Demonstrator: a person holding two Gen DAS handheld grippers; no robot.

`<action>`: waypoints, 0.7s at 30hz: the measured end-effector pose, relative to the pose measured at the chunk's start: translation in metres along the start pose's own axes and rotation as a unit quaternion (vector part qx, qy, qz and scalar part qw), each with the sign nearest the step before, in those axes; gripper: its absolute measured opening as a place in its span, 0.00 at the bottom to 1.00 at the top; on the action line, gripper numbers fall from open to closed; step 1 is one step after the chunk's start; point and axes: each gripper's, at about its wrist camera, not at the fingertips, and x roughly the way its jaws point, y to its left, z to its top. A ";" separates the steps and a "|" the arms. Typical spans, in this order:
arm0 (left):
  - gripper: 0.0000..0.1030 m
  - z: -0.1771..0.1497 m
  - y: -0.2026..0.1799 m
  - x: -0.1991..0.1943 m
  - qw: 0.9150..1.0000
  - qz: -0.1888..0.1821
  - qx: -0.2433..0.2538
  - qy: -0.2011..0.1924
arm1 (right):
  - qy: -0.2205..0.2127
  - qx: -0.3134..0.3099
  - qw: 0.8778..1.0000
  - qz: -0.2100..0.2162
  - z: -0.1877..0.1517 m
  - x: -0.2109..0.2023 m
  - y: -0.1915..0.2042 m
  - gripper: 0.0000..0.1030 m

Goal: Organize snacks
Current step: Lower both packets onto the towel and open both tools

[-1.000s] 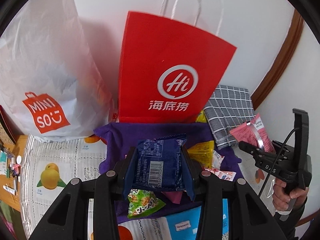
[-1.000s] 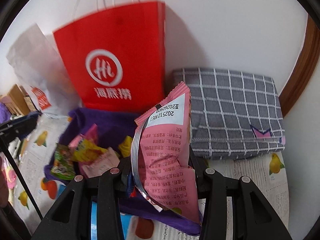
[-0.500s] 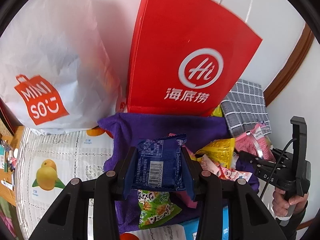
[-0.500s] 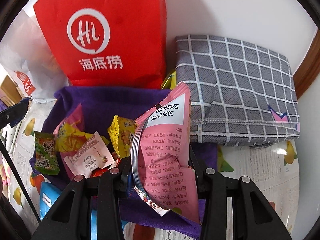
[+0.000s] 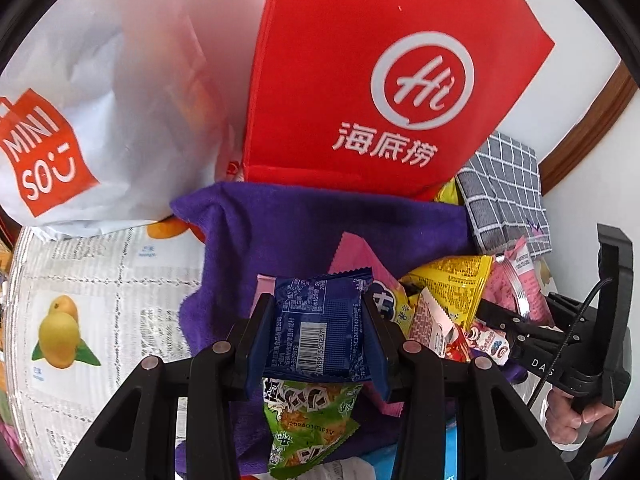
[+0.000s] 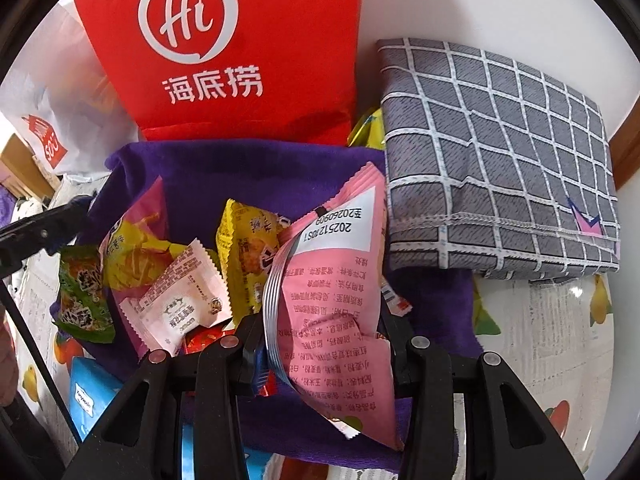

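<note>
My left gripper (image 5: 318, 332) is shut on a blue snack packet (image 5: 320, 328) and holds it above a purple cloth (image 5: 300, 224). Several snack packets lie on the cloth: a green one (image 5: 308, 420), a yellow one (image 5: 448, 284) and a pale pink one (image 6: 176, 308). My right gripper (image 6: 324, 344) is shut on a pink snack packet (image 6: 336, 292) above the cloth's right side; it also shows in the left wrist view (image 5: 516, 280). A red paper bag (image 5: 380, 80) stands upright behind the cloth.
A white MINISO bag (image 5: 80, 120) stands left of the red bag. A folded grey checked cloth (image 6: 500, 160) lies at the right by the wall. A fruit-print table cover (image 5: 80, 300) lies under everything. A blue box (image 6: 88, 396) sits at the front left.
Both grippers have moved forward and lower toward the purple cloth and red bag, each still holding its packet. The bags now look larger and closer.
</note>
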 end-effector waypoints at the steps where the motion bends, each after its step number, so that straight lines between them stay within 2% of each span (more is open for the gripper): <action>1: 0.39 -0.001 0.000 0.001 1.000 0.000 0.001 0.002 | 0.001 -0.002 1.000 0.000 -0.001 0.001 0.001 0.41; 10: 0.39 -0.001 -0.005 0.010 1.000 0.007 0.011 0.018 | 0.018 -0.017 1.000 -0.003 -0.002 0.012 0.010 0.43; 14: 0.40 -0.002 -0.009 0.014 1.000 0.010 0.018 0.022 | 0.012 -0.026 1.000 0.001 -0.001 0.008 0.011 0.44; 18: 0.40 -0.002 -0.009 0.015 0.999 0.011 0.019 0.022 | 0.001 -0.029 1.000 0.007 0.000 0.002 0.010 0.52; 21: 0.41 -0.002 -0.010 0.016 0.999 0.011 0.019 0.024 | -0.007 -0.030 1.000 0.004 0.002 -0.006 0.006 0.53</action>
